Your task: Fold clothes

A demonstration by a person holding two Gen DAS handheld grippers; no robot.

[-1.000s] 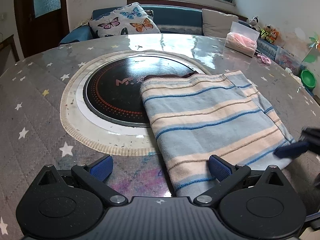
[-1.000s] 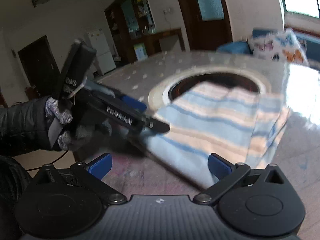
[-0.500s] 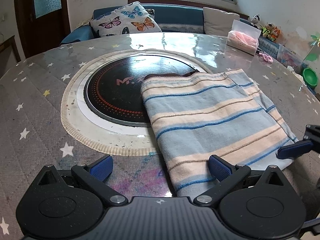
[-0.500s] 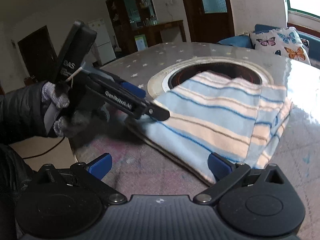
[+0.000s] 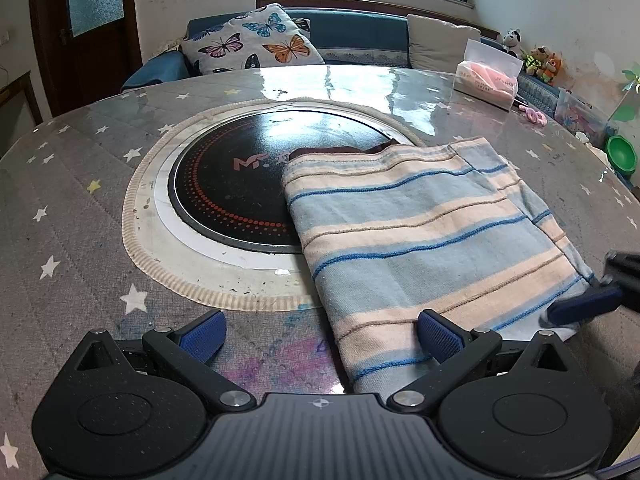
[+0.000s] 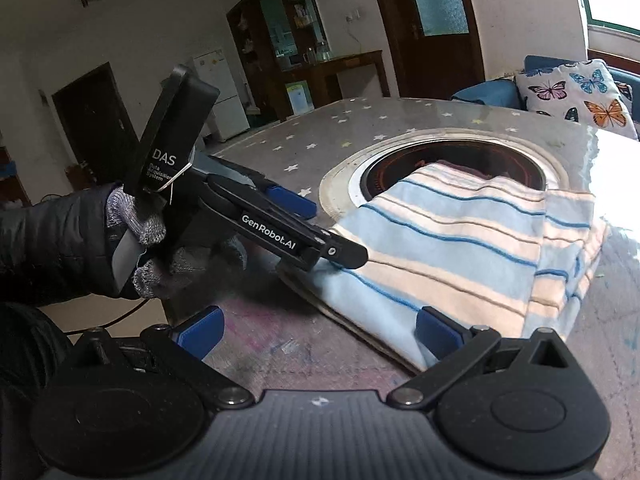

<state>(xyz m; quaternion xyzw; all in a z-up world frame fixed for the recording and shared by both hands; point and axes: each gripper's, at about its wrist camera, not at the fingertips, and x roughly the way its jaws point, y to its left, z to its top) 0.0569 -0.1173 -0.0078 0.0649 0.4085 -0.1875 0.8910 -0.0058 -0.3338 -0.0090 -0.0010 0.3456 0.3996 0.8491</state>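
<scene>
Gripping nothing, left gripper (image 5: 320, 334) and right gripper (image 6: 318, 332) both gape wide at the near edge of the table (image 5: 80, 208), where the folded striped garment (image 5: 420, 240) lies partly over the hotplate (image 5: 228, 188); each should pinch one near corner, through every layer, before lifting.

Place: a home, a living and dining room in one.
Table: a round dining table (image 5: 72, 184) under a grey star-printed cover, with a built-in black cooktop (image 5: 236, 184) at its middle.
Seating: a blue sofa (image 5: 360, 40) by the window, with a butterfly-print cushion (image 5: 256, 42) and a plain beige cushion (image 5: 440, 44).
Small things: a tissue box (image 5: 488, 74) on the table; soft toys (image 5: 540, 60) on a ledge.
Far end: a white fridge (image 6: 224, 92), a dark wooden cabinet (image 6: 296, 40), wooden doors with frosted glass (image 6: 436, 4).
</scene>
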